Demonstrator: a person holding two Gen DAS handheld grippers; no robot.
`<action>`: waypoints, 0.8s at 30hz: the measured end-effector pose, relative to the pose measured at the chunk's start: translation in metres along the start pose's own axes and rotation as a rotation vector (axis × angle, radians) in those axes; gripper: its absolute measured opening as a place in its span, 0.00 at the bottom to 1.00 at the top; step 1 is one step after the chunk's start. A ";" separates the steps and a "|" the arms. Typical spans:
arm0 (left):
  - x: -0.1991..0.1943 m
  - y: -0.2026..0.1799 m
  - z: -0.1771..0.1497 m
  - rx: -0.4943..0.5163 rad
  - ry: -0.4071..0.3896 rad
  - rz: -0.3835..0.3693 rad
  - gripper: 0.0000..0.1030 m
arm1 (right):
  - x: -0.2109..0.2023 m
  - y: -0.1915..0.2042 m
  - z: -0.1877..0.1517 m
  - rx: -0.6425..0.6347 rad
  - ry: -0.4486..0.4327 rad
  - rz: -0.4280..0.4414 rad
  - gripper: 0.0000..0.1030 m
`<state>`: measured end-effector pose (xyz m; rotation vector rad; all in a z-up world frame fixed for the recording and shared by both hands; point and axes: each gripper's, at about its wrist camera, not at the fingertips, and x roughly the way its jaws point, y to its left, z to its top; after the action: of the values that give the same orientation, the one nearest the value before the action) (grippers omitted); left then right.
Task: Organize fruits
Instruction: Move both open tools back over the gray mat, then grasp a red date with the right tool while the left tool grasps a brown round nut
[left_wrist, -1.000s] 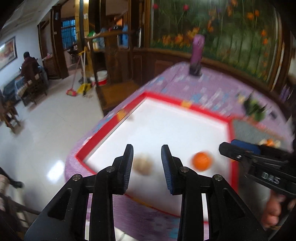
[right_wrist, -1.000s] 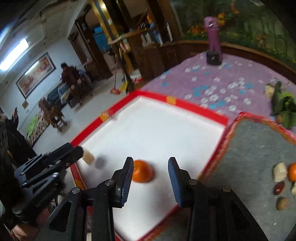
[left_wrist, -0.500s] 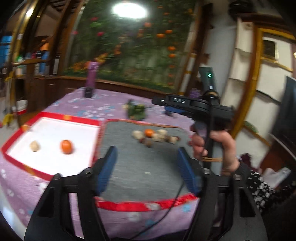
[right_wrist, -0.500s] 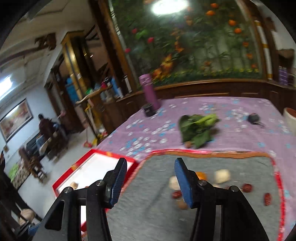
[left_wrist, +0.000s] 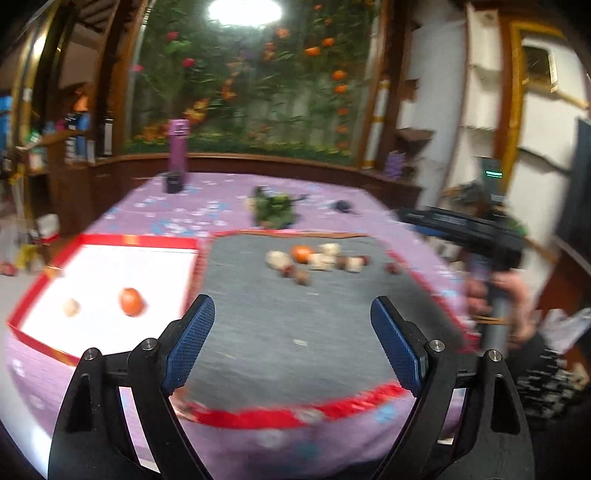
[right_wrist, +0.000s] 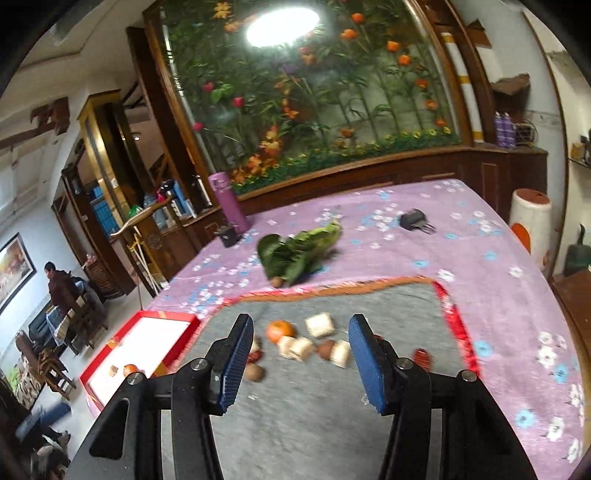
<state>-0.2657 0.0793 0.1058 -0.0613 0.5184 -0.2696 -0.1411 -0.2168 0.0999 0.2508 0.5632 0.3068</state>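
Observation:
A white tray with a red rim holds an orange and a pale piece. To its right lies a grey mat with a small pile: an orange, pale cubes, brown fruits and a red date. My left gripper hangs over the mat's near half, its jaws opening wide with nothing between them. My right gripper is open and empty, pointing at the pile from a short way off.
A hand carries the right gripper at the mat's right side. Leafy greens, a purple bottle, a black cup and a small black item lie on the purple cloth behind. A person sits far left.
Both grippers have swung from over the white tray to the grey mat. The left jaws have spread wide and the right ones a little. The orange and pale piece stay in the tray.

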 end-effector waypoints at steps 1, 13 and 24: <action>0.012 0.005 0.003 0.023 0.020 0.057 0.84 | -0.001 -0.007 -0.001 0.002 0.006 -0.018 0.51; 0.114 0.004 0.021 0.157 0.096 0.090 0.84 | 0.013 -0.078 -0.014 0.133 0.144 -0.013 0.51; 0.161 -0.002 0.011 0.190 0.257 0.051 0.84 | 0.079 -0.083 -0.018 0.115 0.299 -0.169 0.47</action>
<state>-0.1263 0.0338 0.0382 0.1731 0.7457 -0.2775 -0.0703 -0.2628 0.0210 0.2684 0.8940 0.1479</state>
